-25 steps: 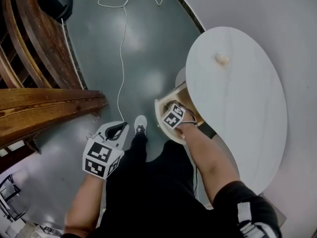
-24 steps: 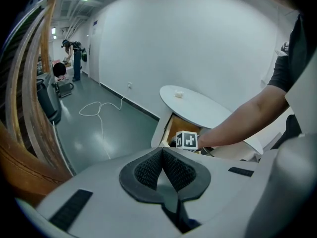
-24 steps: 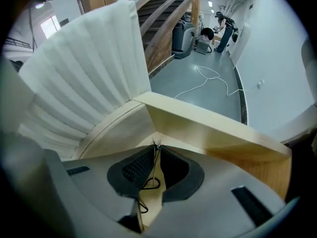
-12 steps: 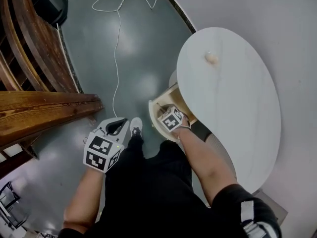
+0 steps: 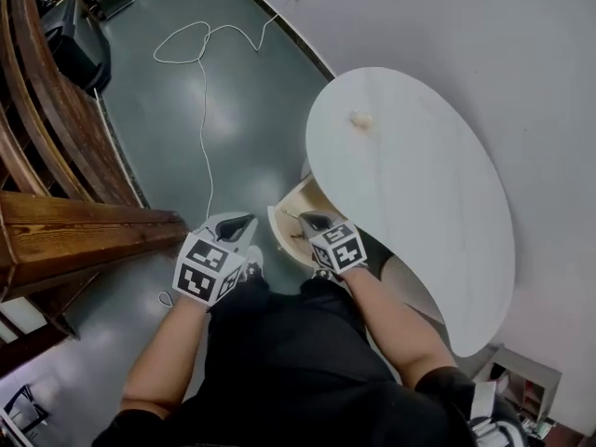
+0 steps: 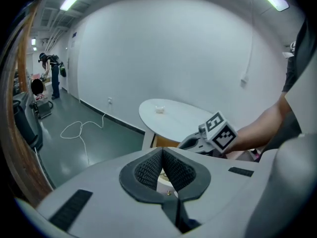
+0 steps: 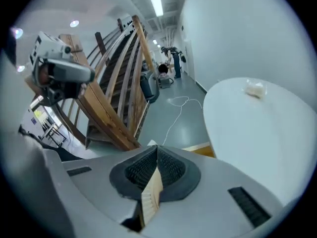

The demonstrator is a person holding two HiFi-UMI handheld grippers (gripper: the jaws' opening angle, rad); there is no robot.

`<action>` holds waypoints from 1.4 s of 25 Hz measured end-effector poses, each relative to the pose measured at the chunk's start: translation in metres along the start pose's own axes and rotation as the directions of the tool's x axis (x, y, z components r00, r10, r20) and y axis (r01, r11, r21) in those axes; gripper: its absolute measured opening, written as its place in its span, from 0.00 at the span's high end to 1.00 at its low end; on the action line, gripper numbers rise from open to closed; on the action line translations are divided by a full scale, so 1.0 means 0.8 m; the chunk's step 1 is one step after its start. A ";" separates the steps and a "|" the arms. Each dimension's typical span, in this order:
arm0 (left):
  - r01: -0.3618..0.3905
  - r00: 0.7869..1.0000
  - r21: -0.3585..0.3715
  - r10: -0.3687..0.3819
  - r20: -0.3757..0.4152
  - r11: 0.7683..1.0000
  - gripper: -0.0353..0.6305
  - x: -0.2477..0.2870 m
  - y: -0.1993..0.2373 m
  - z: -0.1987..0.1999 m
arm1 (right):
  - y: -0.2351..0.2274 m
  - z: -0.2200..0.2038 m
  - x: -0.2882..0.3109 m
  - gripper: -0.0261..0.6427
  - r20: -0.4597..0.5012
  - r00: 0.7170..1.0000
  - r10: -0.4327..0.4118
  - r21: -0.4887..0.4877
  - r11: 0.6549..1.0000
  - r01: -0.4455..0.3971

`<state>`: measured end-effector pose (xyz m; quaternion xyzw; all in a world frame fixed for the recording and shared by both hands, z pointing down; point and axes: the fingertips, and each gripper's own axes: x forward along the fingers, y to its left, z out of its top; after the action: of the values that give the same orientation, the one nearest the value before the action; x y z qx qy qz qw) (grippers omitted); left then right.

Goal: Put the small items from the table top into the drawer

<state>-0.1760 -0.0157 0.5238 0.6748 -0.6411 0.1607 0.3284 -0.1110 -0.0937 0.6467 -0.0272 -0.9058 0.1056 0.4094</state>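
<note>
White cable [image 5: 203, 128] on floor [image 5: 251, 138]; wooden stairs [image 5: 74, 236] left of table [image 5: 419, 212].

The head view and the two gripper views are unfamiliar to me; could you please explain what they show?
No robot here: a person holds a two-fingered gripper in each hand. The head view looks down from the person's head: the left gripper and right gripper hover by an open wooden drawer under a white oval table. One small pale item lies on the table. The other two views come from cameras riding on each gripper, looking along its fingers. The left fingers are together, holding nothing. The right fingers have just been closing and also meet empty.
</note>
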 end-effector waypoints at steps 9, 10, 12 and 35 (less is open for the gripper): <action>0.085 0.995 0.127 -0.091 0.037 0.988 0.92 0.031 -0.048 0.056 | 0.021 0.082 -0.155 0.95 0.291 0.956 -0.030 0.126 0.992 -0.007; 0.098 0.994 0.138 -0.105 0.043 0.986 0.92 0.033 -0.055 0.063 | 0.021 0.086 -0.169 0.95 0.312 0.949 -0.042 0.125 0.992 0.003; 0.122 0.990 0.158 -0.133 0.056 0.980 0.92 0.037 -0.072 0.079 | 0.019 0.092 -0.195 0.95 0.343 0.937 -0.066 0.120 0.992 0.026; 0.068 0.995 0.186 -0.081 0.062 0.980 0.92 0.076 -0.146 0.116 | -0.130 0.046 -0.246 0.95 0.326 0.924 -0.201 0.053 0.980 0.194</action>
<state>-0.0742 -0.1266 0.4672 0.7308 -0.6090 0.1833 0.2480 -0.0044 -0.2280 0.5007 0.0860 -0.9585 0.0758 0.2611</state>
